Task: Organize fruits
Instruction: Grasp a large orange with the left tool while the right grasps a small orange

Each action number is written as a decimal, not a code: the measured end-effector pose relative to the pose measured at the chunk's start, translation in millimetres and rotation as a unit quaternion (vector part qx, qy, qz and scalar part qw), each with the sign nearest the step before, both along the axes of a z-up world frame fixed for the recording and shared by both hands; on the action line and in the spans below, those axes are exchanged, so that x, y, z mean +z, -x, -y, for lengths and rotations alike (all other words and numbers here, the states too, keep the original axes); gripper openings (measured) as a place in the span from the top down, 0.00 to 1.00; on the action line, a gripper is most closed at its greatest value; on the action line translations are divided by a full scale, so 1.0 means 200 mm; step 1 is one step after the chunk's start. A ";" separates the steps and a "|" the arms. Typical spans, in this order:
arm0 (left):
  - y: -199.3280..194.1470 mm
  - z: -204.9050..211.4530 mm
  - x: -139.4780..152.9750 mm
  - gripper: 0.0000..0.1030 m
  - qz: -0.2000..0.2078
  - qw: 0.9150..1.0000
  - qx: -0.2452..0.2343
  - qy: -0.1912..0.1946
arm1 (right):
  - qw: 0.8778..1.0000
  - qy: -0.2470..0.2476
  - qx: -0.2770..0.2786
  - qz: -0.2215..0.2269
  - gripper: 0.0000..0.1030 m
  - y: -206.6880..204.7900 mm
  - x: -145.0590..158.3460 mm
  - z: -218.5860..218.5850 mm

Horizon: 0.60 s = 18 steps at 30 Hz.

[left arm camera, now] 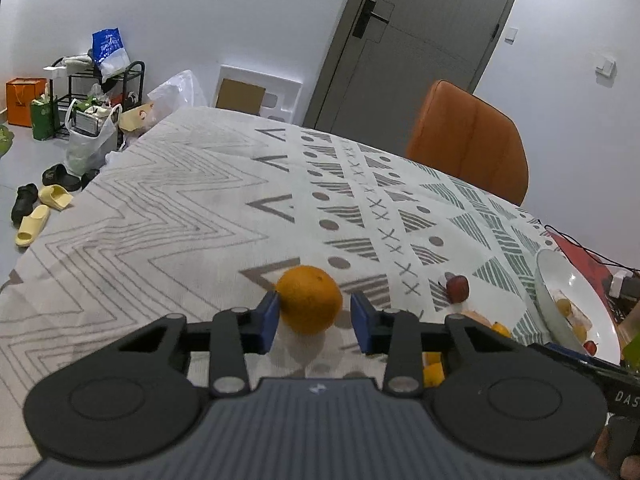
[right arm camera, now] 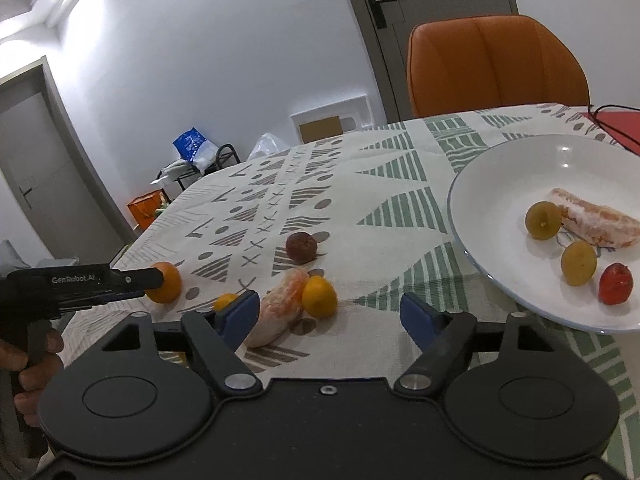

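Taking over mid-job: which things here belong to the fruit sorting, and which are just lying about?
Job: orange between the left gripper fingers; peeled segment, kumquat, dark fruit on the cloth; plate holding fruit; right gripper, open.

Lying about: chair, red mat, slippers, bags.

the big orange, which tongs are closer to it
Left. The left tongs bracket the orange, open; the right tongs hang open farther off, by the peeled segment.

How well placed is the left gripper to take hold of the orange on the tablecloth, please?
Probably well: the left gripper is open, its blue pads flank the orange, and nothing sits between them.
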State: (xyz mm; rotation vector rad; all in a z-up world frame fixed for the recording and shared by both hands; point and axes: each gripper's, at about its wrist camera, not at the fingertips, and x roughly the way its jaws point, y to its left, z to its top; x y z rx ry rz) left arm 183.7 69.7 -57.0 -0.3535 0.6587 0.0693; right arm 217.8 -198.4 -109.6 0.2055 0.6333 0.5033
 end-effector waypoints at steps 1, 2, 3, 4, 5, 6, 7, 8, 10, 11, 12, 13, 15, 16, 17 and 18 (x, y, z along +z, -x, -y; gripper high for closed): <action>-0.01 0.00 0.00 0.64 0.000 1.000 -0.001 -0.002 | 1.000 -0.001 0.001 0.000 0.26 -0.01 0.00 0.00; -0.01 0.00 0.00 0.64 0.000 1.000 -0.001 -0.005 | 1.000 0.000 0.003 0.000 0.26 -0.01 0.00 -0.01; -0.02 0.00 0.00 0.64 -0.001 1.000 -0.001 -0.007 | 1.000 0.001 0.004 0.000 0.28 -0.02 -0.01 -0.01; -0.03 0.00 -0.01 0.64 -0.003 1.000 0.000 -0.006 | 1.000 0.001 0.006 -0.001 0.30 -0.03 -0.01 -0.02; -0.04 -0.01 -0.01 0.64 -0.006 1.000 0.000 -0.003 | 1.000 0.001 0.008 -0.003 0.35 -0.04 -0.01 -0.02; -0.04 -0.01 -0.02 0.64 -0.009 1.000 0.001 0.000 | 1.000 0.001 0.010 -0.005 0.40 -0.04 -0.01 -0.03; -0.05 -0.02 -0.03 0.63 -0.010 1.000 0.000 0.004 | 1.000 0.000 0.012 -0.009 0.42 -0.05 -0.02 -0.03; -0.05 -0.01 -0.03 0.63 -0.010 1.000 -0.001 0.005 | 1.000 0.000 0.012 -0.012 0.45 -0.06 -0.03 -0.04; -0.06 0.00 -0.04 0.63 -0.010 1.000 -0.004 0.000 | 1.000 -0.001 0.013 -0.015 0.51 -0.07 -0.04 -0.04; -0.06 0.00 -0.04 0.63 -0.010 1.000 -0.004 -0.001 | 1.000 -0.002 0.013 -0.016 0.56 -0.08 -0.04 -0.05; -0.06 0.00 -0.04 0.64 -0.010 1.000 -0.003 -0.002 | 1.000 -0.003 0.014 -0.018 0.59 -0.09 -0.05 -0.05; -0.06 0.00 -0.03 0.64 -0.010 1.000 -0.003 -0.003 | 1.000 -0.007 0.015 -0.016 0.60 -0.09 -0.05 -0.05; -0.06 0.01 -0.03 0.65 -0.010 1.000 -0.003 -0.005 | 1.000 -0.008 0.017 -0.017 0.76 -0.09 -0.05 -0.05; -0.06 0.01 -0.03 0.65 -0.010 1.000 -0.004 -0.006 | 1.000 -0.005 0.018 -0.020 0.81 -0.10 -0.04 -0.06; -0.05 0.01 -0.03 0.65 -0.010 1.000 -0.005 -0.007 | 1.000 -0.006 0.019 -0.022 0.81 -0.10 -0.04 -0.05; -0.05 0.01 -0.02 0.65 -0.010 1.000 -0.005 -0.007 | 1.000 -0.006 0.018 -0.021 0.81 -0.09 -0.04 -0.05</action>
